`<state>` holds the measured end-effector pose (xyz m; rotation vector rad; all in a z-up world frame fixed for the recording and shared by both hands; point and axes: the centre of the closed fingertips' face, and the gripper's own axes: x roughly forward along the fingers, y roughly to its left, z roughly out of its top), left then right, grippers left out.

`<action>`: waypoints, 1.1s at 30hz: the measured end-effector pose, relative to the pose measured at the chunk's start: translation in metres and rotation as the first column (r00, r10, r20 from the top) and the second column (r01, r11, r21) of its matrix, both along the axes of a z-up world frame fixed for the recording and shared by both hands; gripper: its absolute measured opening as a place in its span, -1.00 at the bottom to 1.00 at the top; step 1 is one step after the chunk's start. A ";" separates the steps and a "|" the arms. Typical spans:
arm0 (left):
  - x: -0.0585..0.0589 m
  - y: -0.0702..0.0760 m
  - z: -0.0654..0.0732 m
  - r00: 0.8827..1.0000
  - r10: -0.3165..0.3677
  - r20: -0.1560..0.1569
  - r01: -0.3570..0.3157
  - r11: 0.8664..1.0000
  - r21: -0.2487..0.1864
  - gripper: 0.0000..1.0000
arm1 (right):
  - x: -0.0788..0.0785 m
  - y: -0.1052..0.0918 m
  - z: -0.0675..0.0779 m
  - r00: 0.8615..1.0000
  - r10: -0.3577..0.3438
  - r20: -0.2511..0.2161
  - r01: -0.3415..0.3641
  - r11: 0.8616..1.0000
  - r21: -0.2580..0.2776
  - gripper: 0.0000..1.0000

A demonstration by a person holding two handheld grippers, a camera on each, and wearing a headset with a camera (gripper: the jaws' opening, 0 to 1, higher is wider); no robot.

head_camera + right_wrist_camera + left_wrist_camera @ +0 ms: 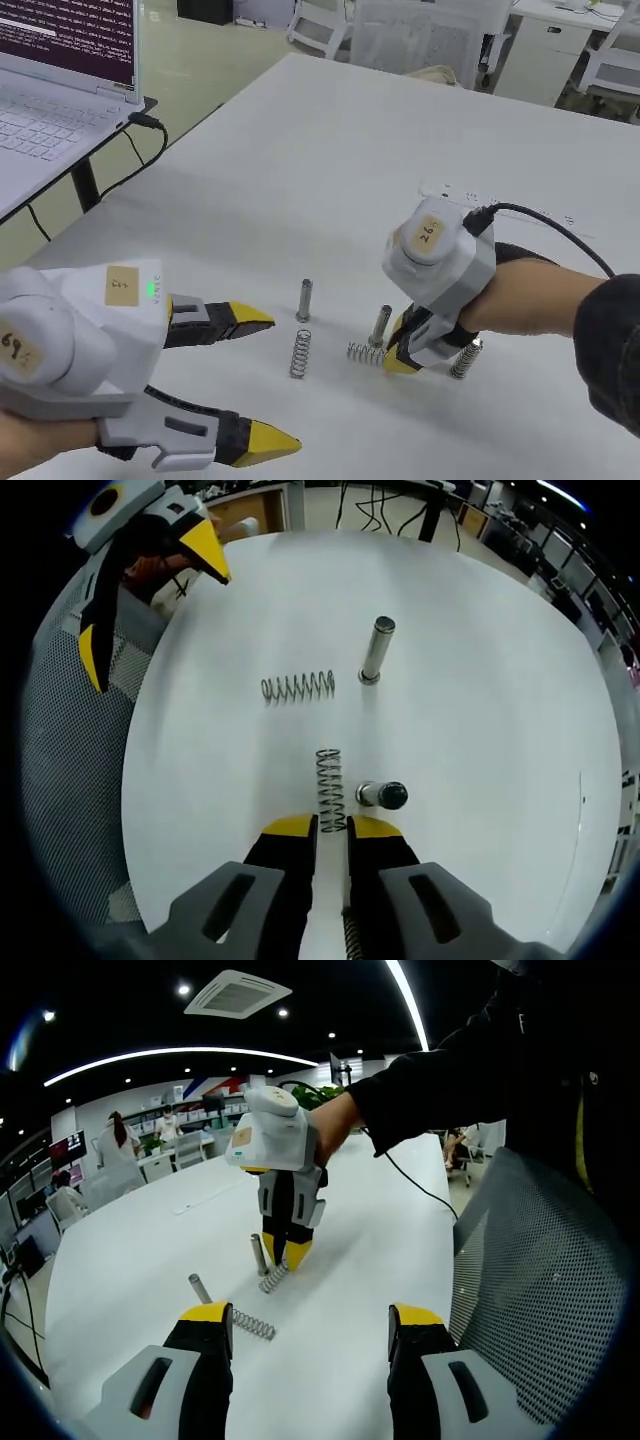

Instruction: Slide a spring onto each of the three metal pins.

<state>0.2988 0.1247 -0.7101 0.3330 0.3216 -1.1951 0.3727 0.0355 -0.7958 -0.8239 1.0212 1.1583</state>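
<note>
My right gripper point(398, 360) is low on the white table point(330, 170), shut on one end of a spring point(365, 352) that lies flat and points toward my left. Just beyond that spring stands a metal pin point(380, 325); in the right gripper view the held spring point(330, 785) lies beside this pin point(382, 795). A second pin point(304, 300) stands upright further left, with a loose spring point(299, 353) lying in front of it. Another spring point(465, 358) lies right of the right gripper. My left gripper point(260, 380) hovers open at the near left, holding nothing.
A laptop point(50, 90) sits on a side stand at the far left with a cable point(150, 140) hanging from it. A power strip point(470, 195) and black cord point(550, 230) lie behind the right hand. A mesh chair point(540, 1290) is close by.
</note>
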 end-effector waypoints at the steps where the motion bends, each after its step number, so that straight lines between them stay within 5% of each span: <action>1: 0.000 0.000 0.000 1.000 0.000 0.001 0.000 1.000 0.000 0.17 | -0.001 0.000 -0.001 1.000 0.004 0.001 -0.004 1.000 -0.002 -0.81; 12: 0.000 0.000 0.000 1.000 -0.004 0.002 0.004 1.000 0.002 0.16 | -0.010 0.001 -0.004 0.998 0.057 0.025 -0.056 0.998 -0.031 -0.83; 22: -0.001 -0.001 -0.002 1.000 -0.012 -0.001 0.013 1.000 0.010 0.14 | -0.024 0.004 0.000 0.998 0.066 0.001 -0.065 0.997 -0.031 -0.84; 33: -0.003 -0.005 -0.003 0.999 -0.045 0.006 0.045 0.998 0.033 0.10 | -0.046 0.010 0.024 0.997 0.076 -0.008 -0.076 0.997 0.002 -0.85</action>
